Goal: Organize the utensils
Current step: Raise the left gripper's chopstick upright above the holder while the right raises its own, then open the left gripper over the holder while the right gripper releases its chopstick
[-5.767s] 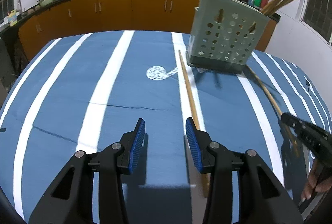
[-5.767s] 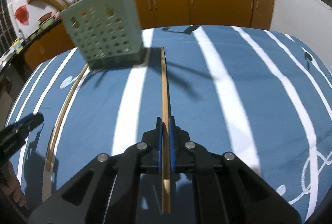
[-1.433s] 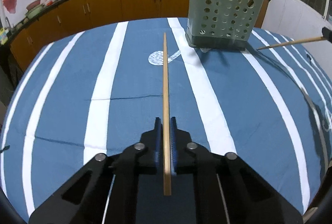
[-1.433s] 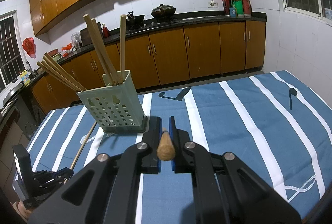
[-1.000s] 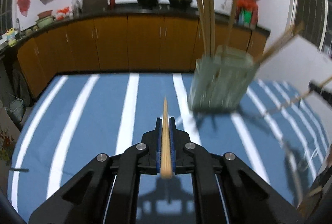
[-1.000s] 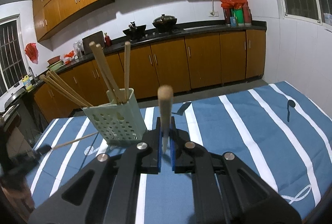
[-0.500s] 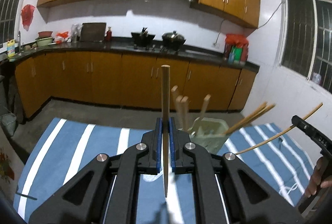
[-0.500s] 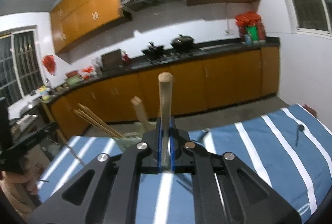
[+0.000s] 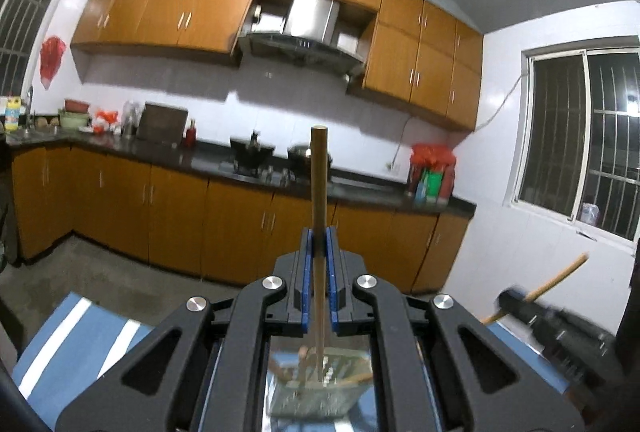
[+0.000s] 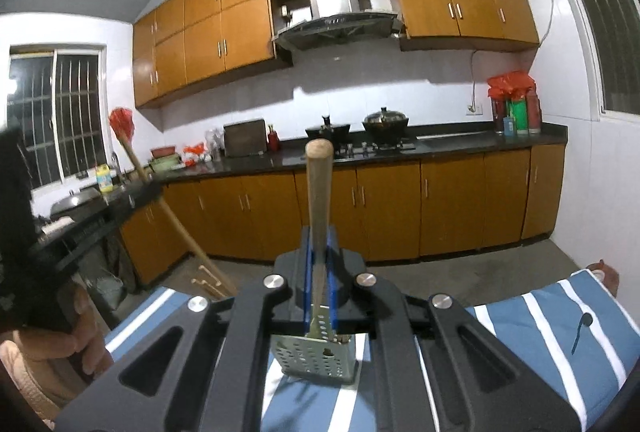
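While each black two-finger gripper, left [image 9: 319, 248] and right [image 10: 319, 248], pinches an upright wooden chopstick [image 9: 319, 192], the pale-green perforated plastic holder [image 10: 316, 354] below them contains more chopsticks.

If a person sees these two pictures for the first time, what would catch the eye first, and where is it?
In each wrist view, a wooden chopstick stands nearly upright at the centre, clamped by the left gripper and the right gripper. Just below them, the pale green perforated holder stands on the blue and white striped tablecloth. Behind, orange-brown cabinets fill the kitchen wall.
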A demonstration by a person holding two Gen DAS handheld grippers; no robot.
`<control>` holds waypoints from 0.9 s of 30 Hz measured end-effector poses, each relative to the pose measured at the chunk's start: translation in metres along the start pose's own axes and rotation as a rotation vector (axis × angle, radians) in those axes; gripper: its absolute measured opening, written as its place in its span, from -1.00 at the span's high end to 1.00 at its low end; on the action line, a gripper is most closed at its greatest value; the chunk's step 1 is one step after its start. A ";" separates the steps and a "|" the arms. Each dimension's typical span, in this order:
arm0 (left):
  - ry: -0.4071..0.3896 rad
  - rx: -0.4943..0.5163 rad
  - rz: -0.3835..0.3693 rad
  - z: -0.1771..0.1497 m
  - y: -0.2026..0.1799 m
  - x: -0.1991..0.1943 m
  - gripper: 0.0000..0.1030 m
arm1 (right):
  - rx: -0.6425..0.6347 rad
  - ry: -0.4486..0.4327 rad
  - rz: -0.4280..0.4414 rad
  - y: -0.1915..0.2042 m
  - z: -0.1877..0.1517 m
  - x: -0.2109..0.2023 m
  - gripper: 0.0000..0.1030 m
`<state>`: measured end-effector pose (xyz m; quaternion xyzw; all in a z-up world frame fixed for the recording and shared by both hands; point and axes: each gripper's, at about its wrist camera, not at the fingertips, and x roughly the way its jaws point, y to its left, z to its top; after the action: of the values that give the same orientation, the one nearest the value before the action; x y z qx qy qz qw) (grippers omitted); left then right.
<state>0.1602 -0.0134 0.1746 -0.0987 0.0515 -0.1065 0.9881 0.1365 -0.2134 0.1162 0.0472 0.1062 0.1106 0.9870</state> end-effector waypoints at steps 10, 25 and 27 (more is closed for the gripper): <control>0.030 0.042 0.027 -0.033 -0.009 0.043 0.86 | -0.031 0.107 -0.034 0.004 -0.012 0.055 0.85; 0.065 0.010 0.021 -0.035 0.008 0.036 0.34 | 0.020 0.073 -0.056 -0.011 -0.014 0.047 0.68; 0.062 0.006 0.021 -0.033 0.010 0.030 0.26 | 0.017 0.058 -0.060 -0.010 -0.013 0.040 0.58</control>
<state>0.1872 -0.0161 0.1383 -0.0918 0.0826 -0.0994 0.9874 0.1737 -0.2130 0.0942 0.0490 0.1370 0.0813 0.9860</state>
